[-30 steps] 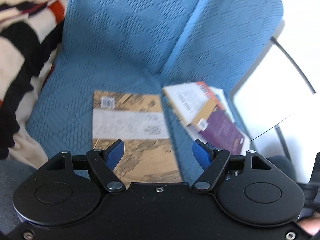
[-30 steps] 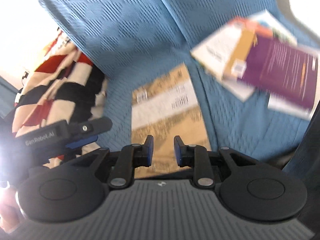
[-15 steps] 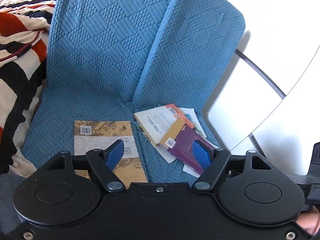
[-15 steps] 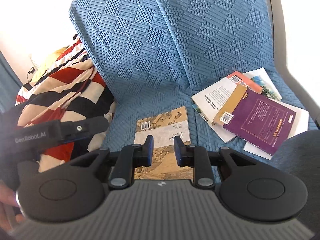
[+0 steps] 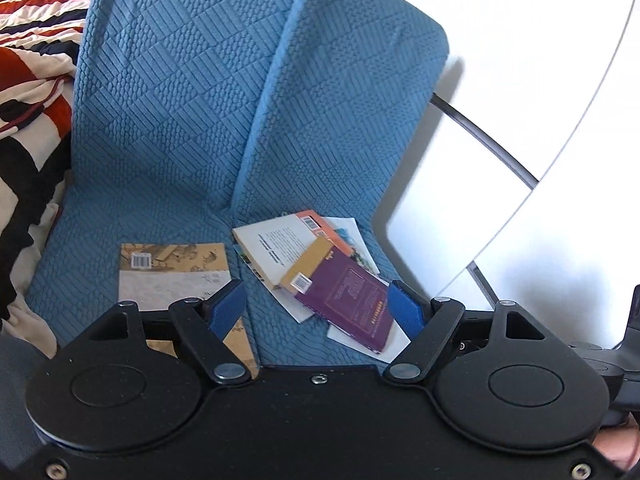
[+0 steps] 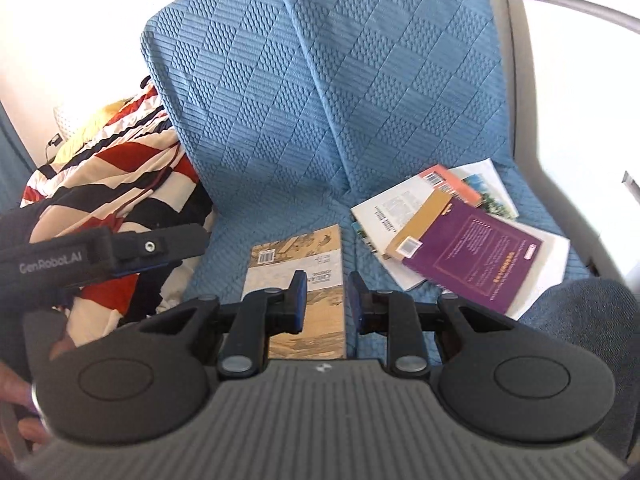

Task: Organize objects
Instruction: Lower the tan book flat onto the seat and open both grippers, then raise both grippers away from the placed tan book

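Left gripper (image 5: 316, 306) spread wide, right gripper (image 6: 326, 298) narrowly parted, both empty; striped blanket (image 6: 120, 160) borders tan book (image 6: 304, 276); purple book (image 6: 472, 256) tops pile.

Open blue seat cover (image 6: 280, 184) lies between the brown book (image 6: 304, 280) and the loose pile of books (image 6: 460, 240), a bare strip a gripper could enter. The striped blanket (image 6: 120, 184) crowds the seat's left edge, and the upright backrest (image 5: 192, 92) closes off the rear. On the right a white panel (image 5: 452, 220) stands close to the pile, possibly touching it
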`<action>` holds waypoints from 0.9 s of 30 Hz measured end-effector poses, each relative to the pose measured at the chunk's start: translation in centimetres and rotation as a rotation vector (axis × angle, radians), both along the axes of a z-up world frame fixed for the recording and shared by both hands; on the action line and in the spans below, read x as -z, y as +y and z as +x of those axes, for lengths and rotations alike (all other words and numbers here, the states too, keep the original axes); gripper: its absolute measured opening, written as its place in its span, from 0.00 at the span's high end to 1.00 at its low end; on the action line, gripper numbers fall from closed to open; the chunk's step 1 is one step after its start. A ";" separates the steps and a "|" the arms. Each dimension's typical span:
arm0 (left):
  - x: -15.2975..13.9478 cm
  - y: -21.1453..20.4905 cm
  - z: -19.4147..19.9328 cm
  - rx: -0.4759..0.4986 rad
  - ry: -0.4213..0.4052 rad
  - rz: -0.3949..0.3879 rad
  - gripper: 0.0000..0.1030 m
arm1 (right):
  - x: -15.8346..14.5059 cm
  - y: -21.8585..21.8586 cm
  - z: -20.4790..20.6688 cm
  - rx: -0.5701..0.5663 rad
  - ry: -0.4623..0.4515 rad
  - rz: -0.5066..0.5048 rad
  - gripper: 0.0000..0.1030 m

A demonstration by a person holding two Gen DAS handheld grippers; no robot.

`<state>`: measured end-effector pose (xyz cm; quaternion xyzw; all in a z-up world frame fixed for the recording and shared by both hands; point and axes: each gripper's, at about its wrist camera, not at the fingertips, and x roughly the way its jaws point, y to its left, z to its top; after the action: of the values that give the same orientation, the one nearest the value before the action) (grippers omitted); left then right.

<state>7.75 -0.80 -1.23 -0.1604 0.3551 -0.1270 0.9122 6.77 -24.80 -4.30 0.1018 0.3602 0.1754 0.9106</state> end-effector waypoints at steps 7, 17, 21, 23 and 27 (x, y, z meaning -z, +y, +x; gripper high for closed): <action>0.5 -2.1 -1.8 0.009 0.007 0.005 0.24 | 0.1 -1.9 -2.0 0.014 -0.012 -0.029 0.74; 1.1 -4.2 -3.6 0.032 0.024 0.000 0.24 | 0.4 -3.8 -4.2 0.036 -0.029 -0.025 0.74; 1.3 -4.7 -4.5 0.040 0.025 0.004 0.22 | 0.3 -4.5 -5.0 0.050 -0.034 -0.027 0.74; 1.5 -4.8 -4.8 0.039 0.032 -0.005 0.22 | 0.3 -4.7 -5.4 0.048 -0.040 -0.039 0.74; 1.7 -4.9 -5.3 0.038 0.033 -0.011 0.21 | 0.2 -5.4 -6.1 0.077 -0.045 -0.053 0.71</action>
<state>2.45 -5.66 -2.89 -0.1609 0.3722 -0.1437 0.9027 0.70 -30.20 -4.48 0.0872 0.3399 0.1331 0.9269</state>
